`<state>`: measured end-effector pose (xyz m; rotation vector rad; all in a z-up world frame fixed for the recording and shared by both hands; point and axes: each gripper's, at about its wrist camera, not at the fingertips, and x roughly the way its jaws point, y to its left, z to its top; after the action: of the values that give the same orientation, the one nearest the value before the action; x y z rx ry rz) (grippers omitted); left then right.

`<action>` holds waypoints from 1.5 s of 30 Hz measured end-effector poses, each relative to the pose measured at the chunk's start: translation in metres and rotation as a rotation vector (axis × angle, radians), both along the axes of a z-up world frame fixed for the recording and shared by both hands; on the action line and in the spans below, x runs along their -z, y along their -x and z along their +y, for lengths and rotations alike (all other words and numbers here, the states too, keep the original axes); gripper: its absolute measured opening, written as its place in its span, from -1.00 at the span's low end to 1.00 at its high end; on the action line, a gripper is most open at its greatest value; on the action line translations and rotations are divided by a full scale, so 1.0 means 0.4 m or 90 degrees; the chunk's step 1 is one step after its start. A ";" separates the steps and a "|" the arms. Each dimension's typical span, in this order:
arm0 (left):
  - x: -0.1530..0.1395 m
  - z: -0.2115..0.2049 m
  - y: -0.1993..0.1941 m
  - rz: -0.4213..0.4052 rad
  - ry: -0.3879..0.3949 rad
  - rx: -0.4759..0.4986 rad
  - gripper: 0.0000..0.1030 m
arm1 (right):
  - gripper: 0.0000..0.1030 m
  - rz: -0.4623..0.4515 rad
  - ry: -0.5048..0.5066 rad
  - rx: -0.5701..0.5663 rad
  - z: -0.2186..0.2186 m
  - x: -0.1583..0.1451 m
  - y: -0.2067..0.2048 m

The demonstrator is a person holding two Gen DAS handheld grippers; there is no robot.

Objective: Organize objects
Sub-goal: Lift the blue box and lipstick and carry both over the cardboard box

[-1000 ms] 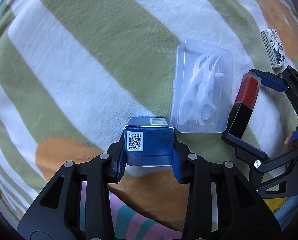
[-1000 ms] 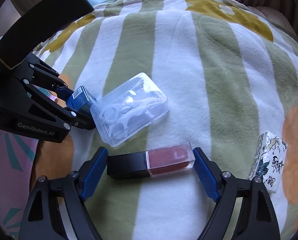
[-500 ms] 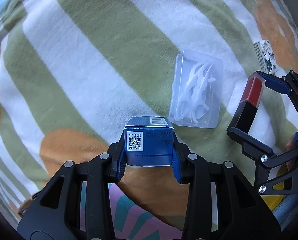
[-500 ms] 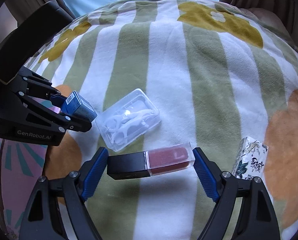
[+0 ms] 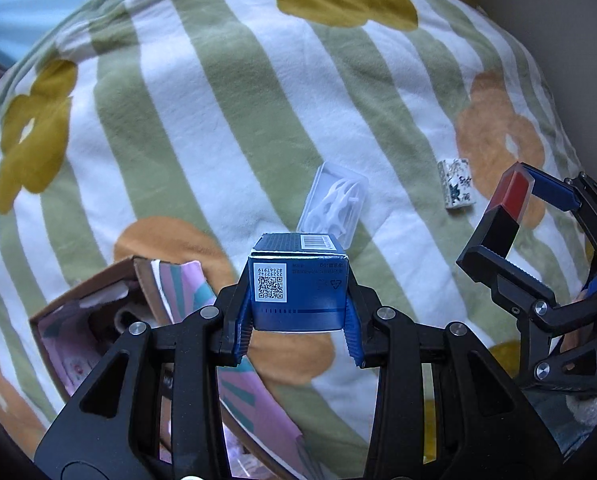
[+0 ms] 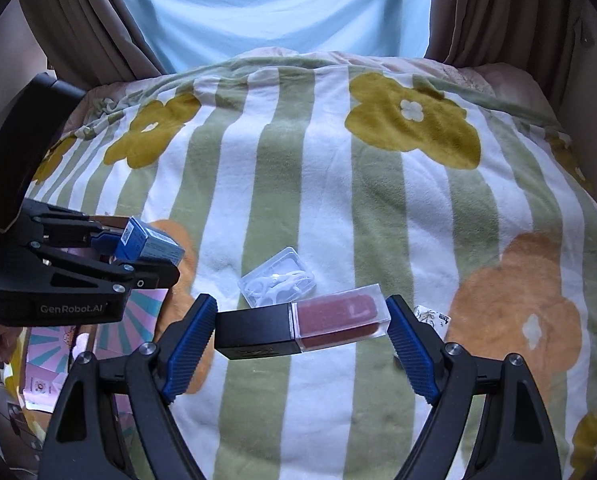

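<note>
My left gripper (image 5: pixel 298 322) is shut on a small blue box (image 5: pixel 297 286) with a QR label, held in the air above the blanket. From the right wrist view the same blue box (image 6: pixel 148 245) shows at the left in the left gripper (image 6: pixel 138 256). My right gripper (image 6: pixel 302 330) is shut on a lip gloss tube (image 6: pixel 302 328) with a black cap and red body, gripped end to end. In the left wrist view that tube (image 5: pixel 504 212) hangs at the far right. A clear case of white floss picks (image 5: pixel 334 202) and a small patterned white box (image 5: pixel 456 190) lie on the blanket.
A striped green and white blanket with yellow and orange flowers (image 6: pixel 338 184) covers the bed. An open cardboard box with pink patterned lining (image 5: pixel 98 320) sits low at the left, under my left gripper. Curtains (image 6: pixel 78 20) and a bright window stand behind the bed.
Both grippers have risen with their loads, so the floss case and patterned box look smaller and farther below. The open cardboard box has come into the left wrist view.
</note>
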<state>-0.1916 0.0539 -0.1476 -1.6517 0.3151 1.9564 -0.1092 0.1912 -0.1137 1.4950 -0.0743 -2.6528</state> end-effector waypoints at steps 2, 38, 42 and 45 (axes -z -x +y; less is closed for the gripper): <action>-0.035 0.004 -0.021 0.009 -0.017 -0.023 -0.34 | 0.59 -0.001 0.005 0.010 0.002 -0.040 -0.016; -0.331 -0.108 -0.480 0.140 -0.105 -0.270 -0.34 | 0.59 -0.003 -0.019 0.015 0.031 -0.269 -0.268; -0.341 -0.147 -0.489 0.152 -0.098 -0.303 -0.34 | 0.59 0.002 -0.023 -0.031 -0.013 -0.281 -0.246; -0.342 -0.188 -0.497 0.155 -0.093 -0.336 -0.34 | 0.59 0.003 -0.022 -0.064 -0.052 -0.284 -0.224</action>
<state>0.0071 -0.0214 -0.0108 -1.5060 -0.1980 2.5057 -0.0194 0.1705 -0.0003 1.4609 0.0464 -2.5916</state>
